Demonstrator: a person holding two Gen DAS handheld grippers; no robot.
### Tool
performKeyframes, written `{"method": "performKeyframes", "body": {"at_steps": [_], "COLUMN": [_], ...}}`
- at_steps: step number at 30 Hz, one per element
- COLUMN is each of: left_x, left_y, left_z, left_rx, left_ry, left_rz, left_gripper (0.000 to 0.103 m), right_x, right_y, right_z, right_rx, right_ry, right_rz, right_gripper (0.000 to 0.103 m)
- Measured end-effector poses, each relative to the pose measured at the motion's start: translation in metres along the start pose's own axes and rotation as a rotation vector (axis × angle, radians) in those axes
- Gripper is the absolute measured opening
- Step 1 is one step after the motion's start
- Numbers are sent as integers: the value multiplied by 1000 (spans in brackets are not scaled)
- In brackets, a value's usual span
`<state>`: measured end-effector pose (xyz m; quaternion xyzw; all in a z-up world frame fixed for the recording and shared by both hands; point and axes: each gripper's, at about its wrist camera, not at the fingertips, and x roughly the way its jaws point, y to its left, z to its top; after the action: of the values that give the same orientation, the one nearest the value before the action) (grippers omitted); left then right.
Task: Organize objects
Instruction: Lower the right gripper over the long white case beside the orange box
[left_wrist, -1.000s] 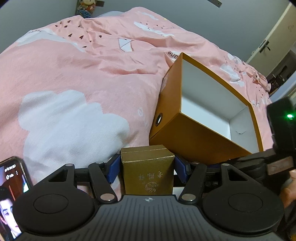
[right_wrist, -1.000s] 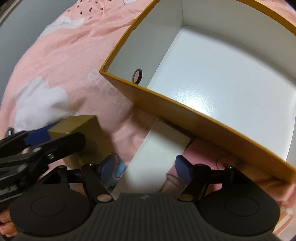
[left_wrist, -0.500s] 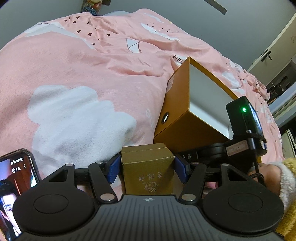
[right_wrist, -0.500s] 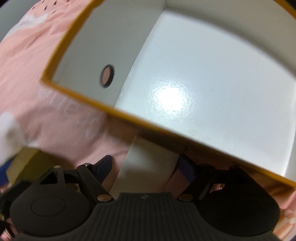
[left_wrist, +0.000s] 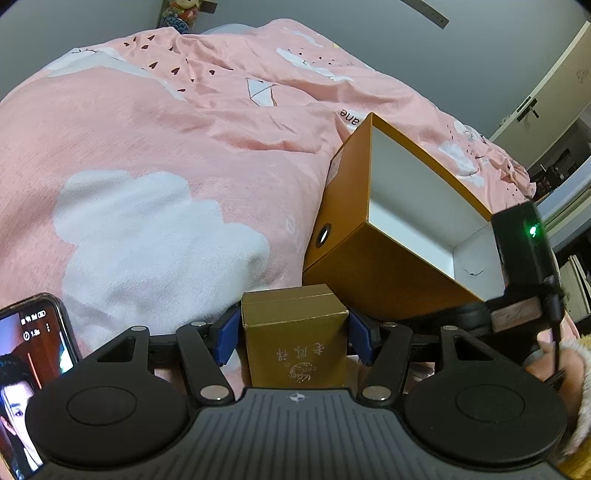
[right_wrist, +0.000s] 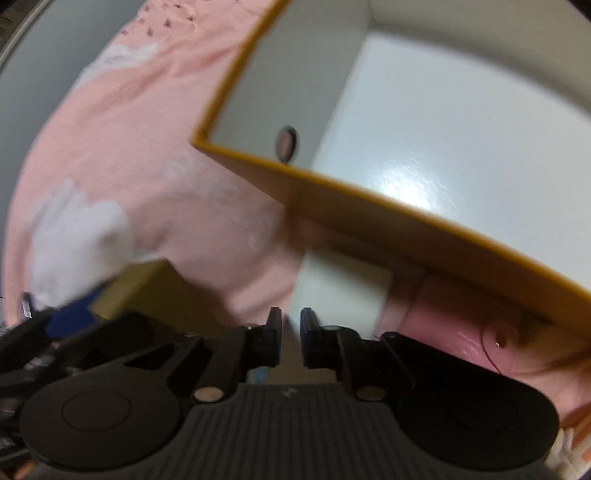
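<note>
Right view motion-blurred throughout. White card (right_wrist: 341, 291) between fingers of right gripper (right_wrist: 291, 341): lower end hidden behind fingers, contact with pads unclear. Gold box (right_wrist: 147, 288) smeared at left, left gripper (right_wrist: 70, 319) only dark blur. Orange box (right_wrist: 388, 218) cut by top and right edges; something pink under its near wall, can't tell what.

Left view: phone (left_wrist: 31, 373) cut by left edge. Gold box (left_wrist: 295, 339) base hidden behind gripper body. Right gripper (left_wrist: 524, 266) covers orange box (left_wrist: 376, 266) far corner. Doll (left_wrist: 179, 13) at top edge cropped.
</note>
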<state>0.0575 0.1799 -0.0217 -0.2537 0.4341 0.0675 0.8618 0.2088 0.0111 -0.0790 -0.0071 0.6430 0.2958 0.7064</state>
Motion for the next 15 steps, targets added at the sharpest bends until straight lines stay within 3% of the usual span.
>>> {"method": "performKeyframes", "body": {"at_steps": [1, 2, 3, 15], "left_x": [0, 0, 0, -1], "left_y": [0, -1, -1, 9], "left_z": [0, -1, -1, -1], "left_rx": [4, 5, 3, -45], "left_ry": [0, -2, -2, 0], "left_rz": [3, 6, 9, -1], "left_gripper": [70, 70, 70, 70], "right_x": [0, 1, 2, 17], "right_y": [0, 1, 3, 10], "right_z": [-1, -2, -2, -1], "right_rx": [-10, -17, -32, -82], "right_ry": [-9, -10, 0, 14], "right_rz": [-14, -38, -76, -131], "right_gripper": [26, 53, 63, 64]}}
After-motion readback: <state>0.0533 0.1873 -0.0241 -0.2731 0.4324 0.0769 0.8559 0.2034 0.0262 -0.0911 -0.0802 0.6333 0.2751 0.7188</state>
